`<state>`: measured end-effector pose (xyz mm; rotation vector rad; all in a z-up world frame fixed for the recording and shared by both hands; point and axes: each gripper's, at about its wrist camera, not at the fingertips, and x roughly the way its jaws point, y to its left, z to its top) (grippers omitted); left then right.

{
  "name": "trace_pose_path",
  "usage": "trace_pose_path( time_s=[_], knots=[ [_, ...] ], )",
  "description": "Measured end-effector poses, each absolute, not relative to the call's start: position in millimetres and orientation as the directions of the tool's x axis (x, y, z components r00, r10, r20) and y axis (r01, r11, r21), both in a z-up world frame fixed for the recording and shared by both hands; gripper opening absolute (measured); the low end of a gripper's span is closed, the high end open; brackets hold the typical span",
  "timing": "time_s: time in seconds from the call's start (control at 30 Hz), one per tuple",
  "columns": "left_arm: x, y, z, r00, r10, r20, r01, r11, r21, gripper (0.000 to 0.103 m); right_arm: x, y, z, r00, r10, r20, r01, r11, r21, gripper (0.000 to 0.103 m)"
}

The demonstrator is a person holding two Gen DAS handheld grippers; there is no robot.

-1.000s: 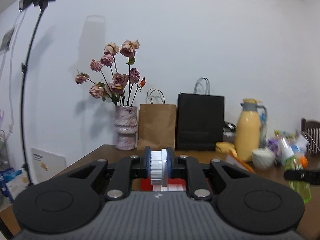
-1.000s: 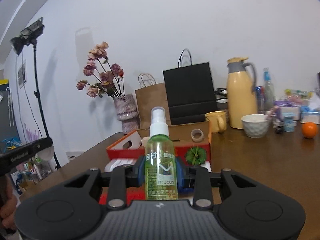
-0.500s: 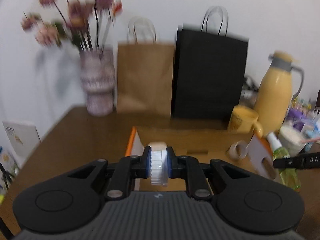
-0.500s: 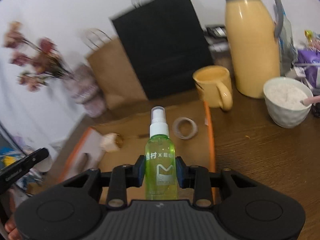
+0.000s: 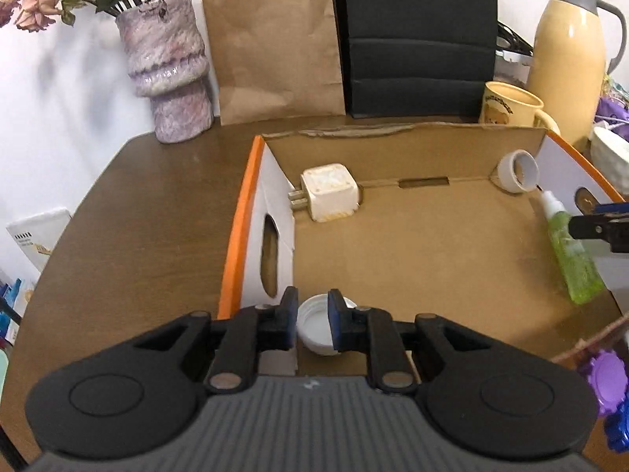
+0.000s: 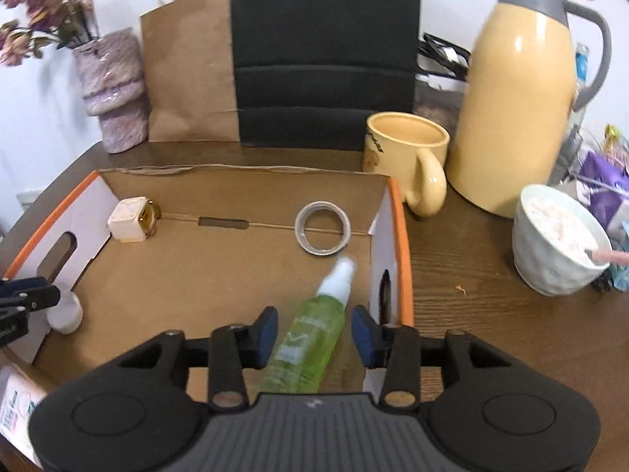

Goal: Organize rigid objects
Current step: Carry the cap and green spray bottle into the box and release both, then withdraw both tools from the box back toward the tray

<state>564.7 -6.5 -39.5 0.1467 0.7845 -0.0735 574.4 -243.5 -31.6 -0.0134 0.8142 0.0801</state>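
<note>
A cardboard box (image 5: 236, 236) with an orange rim lies open below both grippers. My left gripper (image 5: 312, 322) is shut on a white bottle cap (image 5: 316, 332) at the box's near left corner (image 6: 23, 251); the cap (image 6: 65, 310) shows its hollow side. My right gripper (image 6: 314, 334) hangs over the near right corner and its jaws are opening. A green spray bottle (image 6: 310, 338) lies tilted between them, clear of both pads, nozzle toward the far right. The same bottle (image 5: 570, 251) leans by the right wall. A white plug cube (image 5: 330, 192) and a tape roll (image 6: 322, 228) rest inside.
Behind the box stand a purple vase (image 5: 169, 70), a brown paper bag (image 5: 275, 39) and a black bag (image 6: 322, 51). A yellow mug (image 6: 409, 157), a yellow jug (image 6: 523, 90) and a white bowl (image 6: 558, 240) sit to the right.
Both grippers came forward and tipped down over the box. The right jaws spread and the green bottle slumped from upright to tilted. The cap turned, showing its hollow side.
</note>
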Motion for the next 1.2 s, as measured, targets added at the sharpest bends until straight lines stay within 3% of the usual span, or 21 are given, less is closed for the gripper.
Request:
trace_pose_path(
  time_s=[0.07, 0.17, 0.2, 0.23, 0.3, 0.4, 0.5, 0.87, 1.2],
  knots=[
    [561.4, -10.1, -43.5, 0.712, 0.011, -0.702, 0.127, 0.981, 0.144, 0.018, 570.8, -243.8, -30.5, 0.684, 0.070, -0.726, -0.084, 0.996, 0.017, 0.043],
    [557.4, -15.9, -42.5, 0.705, 0.030, -0.709, 0.113, 0.982, 0.154, 0.023, 563.4, -248.1, -24.5, 0.689, 0.096, -0.718, -0.085, 0.995, 0.051, 0.054],
    [558.8, -16.7, -40.8, 0.694, 0.016, -0.720, 0.115, 0.984, 0.133, 0.032, 559.6, -250.2, -20.8, 0.692, 0.106, -0.715, -0.080, 0.994, 0.070, 0.063],
    [558.3, -16.7, -38.0, 0.685, -0.007, -0.728, 0.121, 0.987, 0.104, 0.049, 555.2, -251.7, -16.5, 0.698, 0.104, -0.709, -0.071, 0.995, 0.076, 0.068],
    [557.3, -15.9, -29.1, 0.689, -0.018, -0.725, 0.105, 0.992, 0.075, 0.064, 544.7, -253.9, -4.5, 0.716, 0.123, -0.688, -0.091, 0.992, 0.083, 0.074],
    [551.5, -13.6, -14.7, 0.707, -0.008, -0.707, 0.084, 0.994, 0.072, 0.065, 529.8, -256.7, 15.2, 0.744, 0.120, -0.657, -0.110, 0.992, 0.056, 0.083],
    [539.5, -8.7, -0.1, 0.726, -0.016, -0.688, 0.068, 0.996, 0.049, 0.078, 514.6, -263.1, 33.3, 0.768, 0.122, -0.629, -0.117, 0.992, 0.050, 0.089],
    [466.5, 8.1, 46.8, 0.803, 0.000, -0.597, 0.052, 0.996, 0.070, 0.083, 458.2, -283.4, 57.2, 0.784, 0.125, -0.608, -0.118, 0.992, 0.052, 0.089],
    [329.1, 20.0, 76.7, 0.935, -0.041, -0.351, 0.050, 0.999, 0.018, 0.087, 352.7, -277.9, 64.1, 0.878, 0.167, -0.449, -0.154, 0.986, 0.066, 0.090]
  ],
)
